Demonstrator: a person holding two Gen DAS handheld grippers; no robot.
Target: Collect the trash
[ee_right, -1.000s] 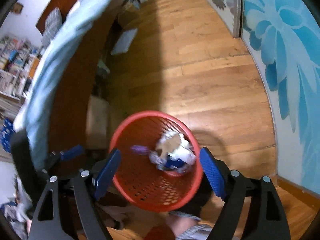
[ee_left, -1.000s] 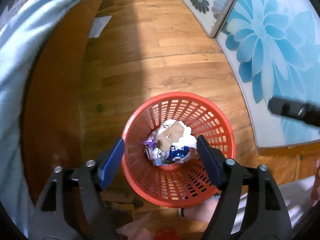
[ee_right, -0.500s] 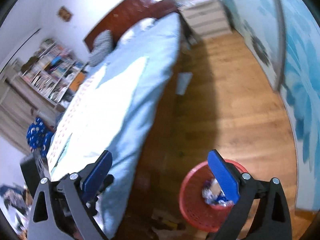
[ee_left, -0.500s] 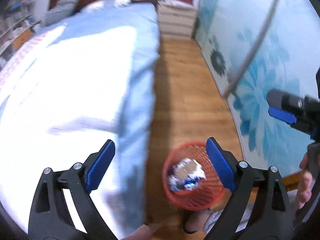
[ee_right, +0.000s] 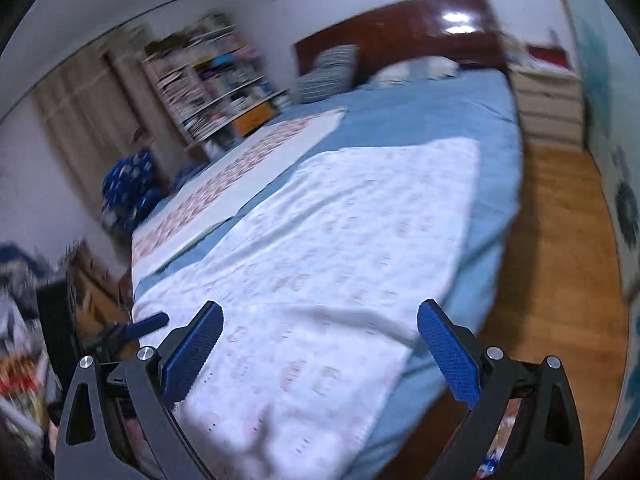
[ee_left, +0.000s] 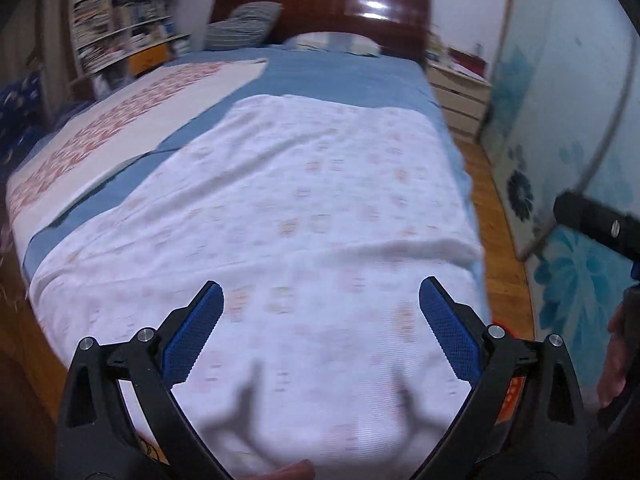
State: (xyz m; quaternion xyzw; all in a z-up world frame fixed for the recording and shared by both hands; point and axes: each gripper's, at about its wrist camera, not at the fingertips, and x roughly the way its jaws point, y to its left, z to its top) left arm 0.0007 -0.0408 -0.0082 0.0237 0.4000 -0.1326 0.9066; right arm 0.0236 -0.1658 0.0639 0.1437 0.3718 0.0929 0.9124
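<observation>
Two black hand-held grippers with blue pads, left gripper (ee_left: 320, 320) and right gripper (ee_right: 320, 344), both spread wide above the bed with nothing between the jaws, having just been opening. One large bed (ee_left: 344, 80) in blue sheet, two white patterned cloths on it, two pillows at its dark wooden headboard (ee_left: 320, 4). Left of the bed a bookshelf (ee_right: 216, 80), right of it wooden floor (ee_right: 560, 240) and a blue-flowered wall panel (ee_left: 560, 140); trash mostly hidden, only a sliver of coloured scraps past the right gripper's lower arm.

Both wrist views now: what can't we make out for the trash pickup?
- Red trash basket: only a sliver shows in the left wrist view, behind the left claw and the bed's white blanket.
- Trash on the bed: none discernible; motion blur smears the blanket pattern in both views.
- Clutter at the right wrist view's left edge: too blurred to identify.
</observation>
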